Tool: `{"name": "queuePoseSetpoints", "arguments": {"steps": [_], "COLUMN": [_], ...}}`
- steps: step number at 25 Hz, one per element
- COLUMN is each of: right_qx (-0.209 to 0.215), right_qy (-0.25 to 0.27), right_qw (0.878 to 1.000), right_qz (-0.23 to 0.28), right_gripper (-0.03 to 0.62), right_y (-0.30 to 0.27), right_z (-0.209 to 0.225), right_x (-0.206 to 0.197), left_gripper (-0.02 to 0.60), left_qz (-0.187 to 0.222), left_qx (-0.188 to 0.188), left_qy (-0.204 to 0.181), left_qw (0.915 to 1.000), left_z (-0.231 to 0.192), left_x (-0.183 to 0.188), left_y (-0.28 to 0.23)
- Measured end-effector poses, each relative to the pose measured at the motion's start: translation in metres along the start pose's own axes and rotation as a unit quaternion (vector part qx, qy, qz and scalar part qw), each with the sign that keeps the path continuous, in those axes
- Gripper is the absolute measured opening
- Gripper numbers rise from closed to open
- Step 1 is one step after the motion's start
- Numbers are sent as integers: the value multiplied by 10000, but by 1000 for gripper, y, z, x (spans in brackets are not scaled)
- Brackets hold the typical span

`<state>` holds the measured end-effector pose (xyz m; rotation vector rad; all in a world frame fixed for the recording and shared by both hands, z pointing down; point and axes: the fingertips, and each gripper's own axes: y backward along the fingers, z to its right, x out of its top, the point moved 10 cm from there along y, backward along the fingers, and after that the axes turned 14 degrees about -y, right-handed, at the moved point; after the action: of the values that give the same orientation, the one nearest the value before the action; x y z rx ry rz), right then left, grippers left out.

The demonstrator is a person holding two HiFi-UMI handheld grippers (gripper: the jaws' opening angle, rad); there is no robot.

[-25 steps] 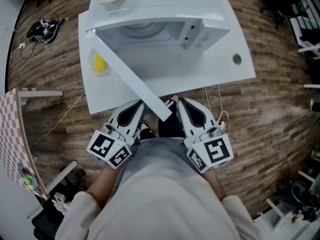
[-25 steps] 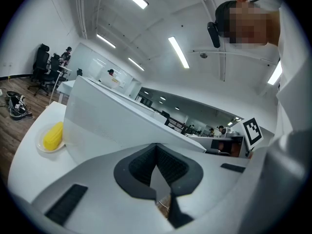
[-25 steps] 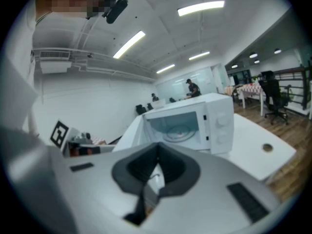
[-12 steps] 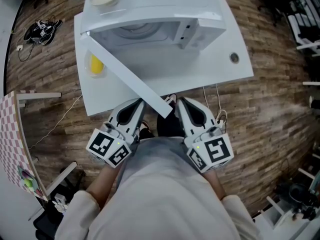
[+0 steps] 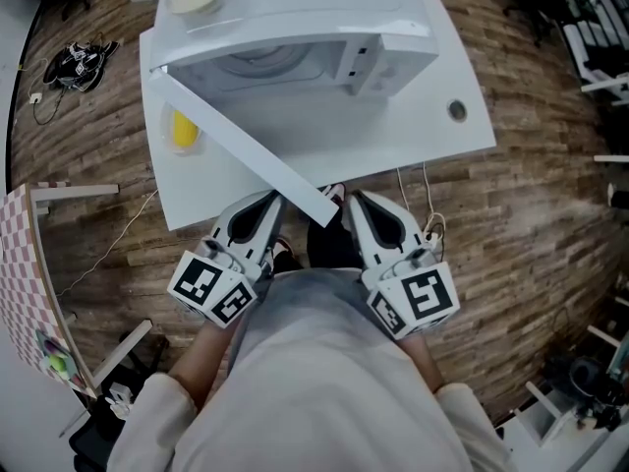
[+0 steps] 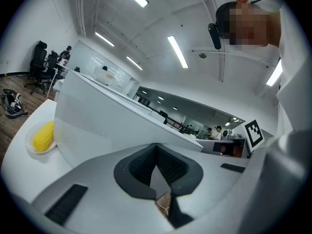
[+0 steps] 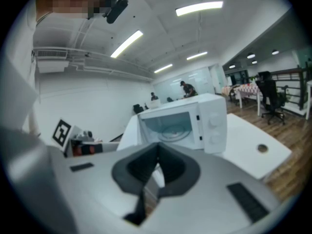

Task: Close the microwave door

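Grippers point(image 5: 269, 203) point(image 5: 355, 203) unmoved, jaws together, empty

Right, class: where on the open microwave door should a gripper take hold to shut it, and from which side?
Probably the door's free end, nearest the person, farthest from its hinge. Come from the person's left, against the outer face, with the left gripper: the door stands swung wide from the microwave.
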<state>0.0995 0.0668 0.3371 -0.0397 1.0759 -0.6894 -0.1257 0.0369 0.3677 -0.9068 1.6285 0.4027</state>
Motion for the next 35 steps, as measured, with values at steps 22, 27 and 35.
{"name": "queuePoseSetpoints", "arguments": {"steps": [22,27,35], "right_qx": [-145,-208,-296], "right_qy": [-145,-195,-246], "right_qw": [9998,9996,9992], "right_qz": [31,41,77], "right_gripper": [23,23,23], "right_y": [-3,-5,-10], "right_z": [9,13,23], "right_x": [0,2,7], "left_gripper": [17,17,17], "left_qz": [-13,-10,-67], "left_qx": [-159,-209,-344], "left_qy": [258,283,256], "left_qw": [9995,9994,9991], "left_z": [-4,-6,-11], "left_x": [4,5,9], "left_y": [-24,-30,-44]}}
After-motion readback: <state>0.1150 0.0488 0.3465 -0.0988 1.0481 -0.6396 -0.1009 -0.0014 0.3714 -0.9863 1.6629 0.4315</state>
